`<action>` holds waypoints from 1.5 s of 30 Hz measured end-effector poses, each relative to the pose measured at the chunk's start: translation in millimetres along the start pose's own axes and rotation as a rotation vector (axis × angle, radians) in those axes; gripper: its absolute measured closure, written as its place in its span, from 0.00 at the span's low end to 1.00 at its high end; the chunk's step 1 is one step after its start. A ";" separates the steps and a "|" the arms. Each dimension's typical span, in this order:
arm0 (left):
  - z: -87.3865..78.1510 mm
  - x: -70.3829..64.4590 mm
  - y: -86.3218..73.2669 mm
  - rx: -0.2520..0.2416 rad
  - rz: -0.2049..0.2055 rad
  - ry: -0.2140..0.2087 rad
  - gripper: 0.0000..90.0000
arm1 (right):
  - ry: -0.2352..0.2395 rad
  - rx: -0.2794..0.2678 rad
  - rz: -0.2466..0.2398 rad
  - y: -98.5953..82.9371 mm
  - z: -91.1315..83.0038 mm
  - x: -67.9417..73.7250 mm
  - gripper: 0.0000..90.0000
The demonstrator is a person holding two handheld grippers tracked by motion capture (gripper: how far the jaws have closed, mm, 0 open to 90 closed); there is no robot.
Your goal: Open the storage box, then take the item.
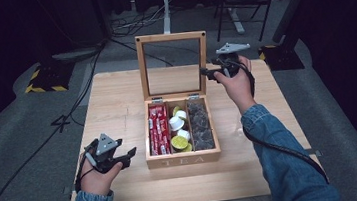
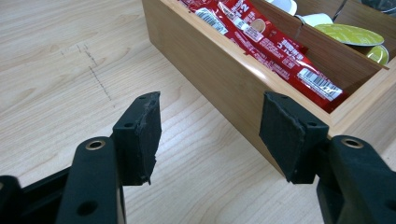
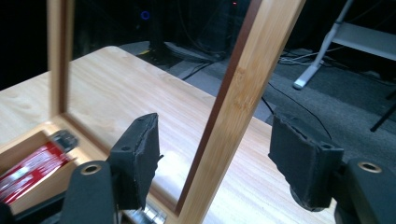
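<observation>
Jaws of the right gripper (image 3: 215, 154) stand wide open at the frame's bottom, 1 on each side of the raised lid (image 3: 243, 93) frame's right rail, not touching it. The tea box (image 1: 180, 130) sits at the high view's centre. At lower left, the left gripper (image 2: 210, 135) gapes wide, holding nothing, just beside the box's wall.

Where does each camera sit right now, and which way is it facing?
High view: above the person's side, looking forward and down at the table and the open tea box; both forearms, left gripper and right gripper show.
Left gripper view: along its open jaws toward the box's side wall.
Right gripper view: open jaws either side of the lid frame.
All share the red packets.
</observation>
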State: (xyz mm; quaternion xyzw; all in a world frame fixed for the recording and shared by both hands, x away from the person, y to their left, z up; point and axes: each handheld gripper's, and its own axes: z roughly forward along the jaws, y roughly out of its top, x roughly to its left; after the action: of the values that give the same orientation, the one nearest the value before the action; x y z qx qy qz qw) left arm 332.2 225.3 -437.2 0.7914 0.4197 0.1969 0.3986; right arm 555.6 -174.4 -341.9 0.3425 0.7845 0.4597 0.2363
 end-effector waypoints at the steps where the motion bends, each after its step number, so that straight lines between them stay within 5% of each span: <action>1: 1.1 0.2 0.9 -0.004 0.005 -0.002 0.44 | 0.010 0.002 -0.007 0.7 -5.0 0.8 0.39; 12: 5.7 0.5 5.6 -0.003 0.019 -0.015 0.43 | 0.115 -0.037 -0.037 -2.5 -60.9 23.1 0.42; 20: 6.0 2.7 0.0 0.025 0.003 -0.020 0.41 | 0.184 -0.022 -0.053 -19.0 -78.7 45.8 0.42; 39: 22.9 16.7 -25.2 0.126 -0.071 -0.006 0.36 | 0.244 0.118 -0.016 -71.9 -56.4 68.4 0.42; 45: 26.9 15.9 -37.7 0.159 -0.065 0.003 0.36 | 0.248 0.182 -0.065 -80.7 -41.2 75.8 0.52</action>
State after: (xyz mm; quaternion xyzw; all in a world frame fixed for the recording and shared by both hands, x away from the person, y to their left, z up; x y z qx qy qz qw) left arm 339.5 238.3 -483.8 0.8062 0.4602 0.1509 0.3399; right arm 452.0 -167.8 -398.3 0.2773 0.8568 0.4176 0.1205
